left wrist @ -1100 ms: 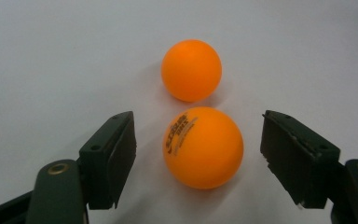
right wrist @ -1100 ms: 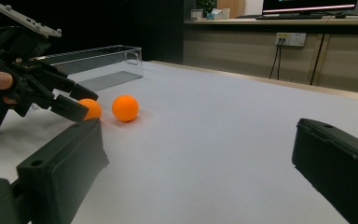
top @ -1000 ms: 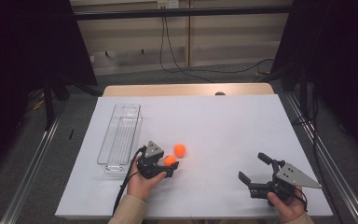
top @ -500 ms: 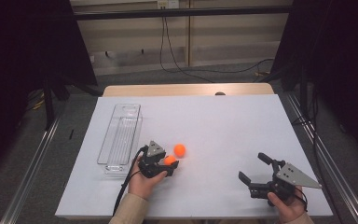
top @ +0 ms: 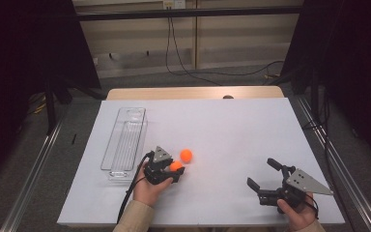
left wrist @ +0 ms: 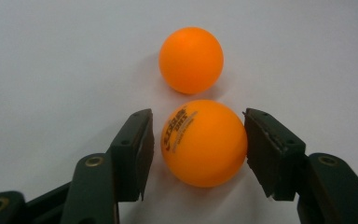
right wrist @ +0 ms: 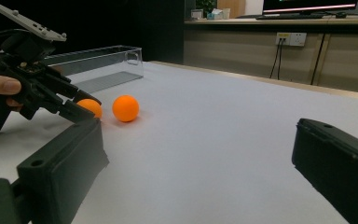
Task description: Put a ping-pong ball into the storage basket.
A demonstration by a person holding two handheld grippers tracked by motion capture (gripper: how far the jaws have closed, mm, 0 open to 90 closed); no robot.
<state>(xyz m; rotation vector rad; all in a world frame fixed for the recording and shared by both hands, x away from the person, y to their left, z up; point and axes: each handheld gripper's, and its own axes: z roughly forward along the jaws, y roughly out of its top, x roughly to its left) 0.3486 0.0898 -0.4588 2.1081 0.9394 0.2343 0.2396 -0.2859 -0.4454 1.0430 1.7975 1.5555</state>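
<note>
Two orange balls lie on the white table. The nearer ball (left wrist: 204, 142), with printed lettering, sits between the jaws of my left gripper (left wrist: 198, 140). Those jaws have just been closing: the right pad meets the ball, while a thin gap shows at the left pad. The other ball (left wrist: 191, 59) rests free just beyond. From above, the left gripper (top: 176, 170) lies low at the near ball (top: 176, 166), with the second ball (top: 186, 154) beside it. My right gripper (top: 261, 172) stands open and empty at the front right, its jaws (right wrist: 200, 154) wide apart.
A clear plastic tray (top: 125, 140) lies lengthwise left of the left gripper, seen too as a clear box (right wrist: 98, 63) behind it. The white table (top: 232, 125) stretches bare between the two hands. Dark curtains and cables stand beyond the far edge.
The left gripper's jaws have drawn in around the near ball. Both hands and both balls stay where they were.
</note>
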